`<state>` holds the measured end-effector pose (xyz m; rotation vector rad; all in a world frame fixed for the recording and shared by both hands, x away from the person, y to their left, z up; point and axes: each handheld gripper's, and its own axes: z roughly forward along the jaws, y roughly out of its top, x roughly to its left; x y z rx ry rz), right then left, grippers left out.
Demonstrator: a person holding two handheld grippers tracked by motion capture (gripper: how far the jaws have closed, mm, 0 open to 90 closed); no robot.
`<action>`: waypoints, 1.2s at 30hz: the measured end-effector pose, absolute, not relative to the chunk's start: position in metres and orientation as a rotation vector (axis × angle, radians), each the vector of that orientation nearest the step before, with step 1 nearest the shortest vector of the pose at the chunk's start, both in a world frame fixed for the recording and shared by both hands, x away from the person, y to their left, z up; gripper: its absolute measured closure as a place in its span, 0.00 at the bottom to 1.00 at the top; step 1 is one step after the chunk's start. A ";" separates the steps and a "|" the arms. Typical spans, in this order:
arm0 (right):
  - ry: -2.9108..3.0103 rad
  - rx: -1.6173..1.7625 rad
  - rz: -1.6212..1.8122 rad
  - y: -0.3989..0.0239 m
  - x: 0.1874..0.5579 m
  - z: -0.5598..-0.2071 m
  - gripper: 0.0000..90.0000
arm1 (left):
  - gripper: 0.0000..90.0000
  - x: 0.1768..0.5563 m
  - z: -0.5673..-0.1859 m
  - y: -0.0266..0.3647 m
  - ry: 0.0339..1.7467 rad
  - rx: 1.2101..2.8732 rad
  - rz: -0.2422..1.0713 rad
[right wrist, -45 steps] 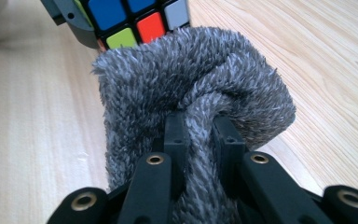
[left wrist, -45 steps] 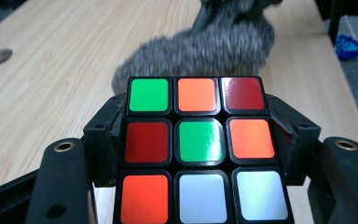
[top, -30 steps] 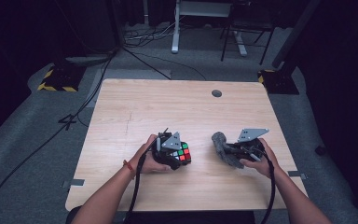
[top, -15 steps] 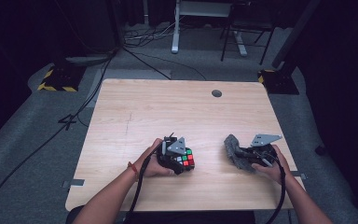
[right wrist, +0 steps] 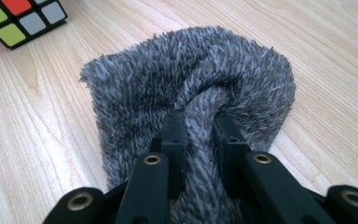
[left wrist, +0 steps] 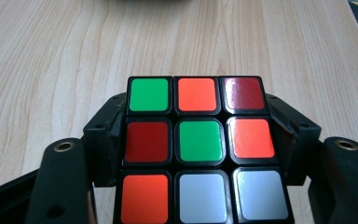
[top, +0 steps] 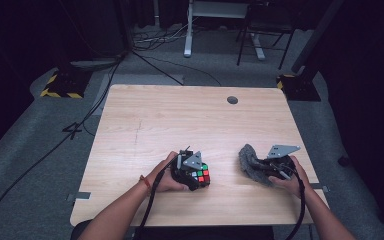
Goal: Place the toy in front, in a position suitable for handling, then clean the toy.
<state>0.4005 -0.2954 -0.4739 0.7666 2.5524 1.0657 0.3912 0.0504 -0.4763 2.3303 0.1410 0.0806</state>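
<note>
Pale wooden bench (top: 180, 120), bare across its far half, one small dark round hole (top: 232, 100) near the far edge. Toward the near right, a grey furry cloth (right wrist: 186, 93) lying bunched on the wood, a ridge of its pile pinched between the right tongs (right wrist: 198, 123), clenched on it. Toward the near middle, well apart from the cloth, a colour cube (left wrist: 200, 144) resting on the bench, clamped at both sides by the left tongs (top: 196, 174), green centre square facing the left gripper view.
</note>
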 end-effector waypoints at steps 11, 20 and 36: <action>2.554 0.757 1.059 -0.294 0.400 -0.476 0.85 | 0.37 0.394 -0.481 0.052 0.164 2.308 0.030; 2.550 0.761 1.079 -0.296 0.401 -0.477 0.83 | 0.32 0.393 -0.478 0.055 0.171 2.308 0.031; 2.536 0.738 1.108 -0.294 0.397 -0.472 0.70 | 0.24 0.378 -0.466 0.080 0.198 2.350 0.092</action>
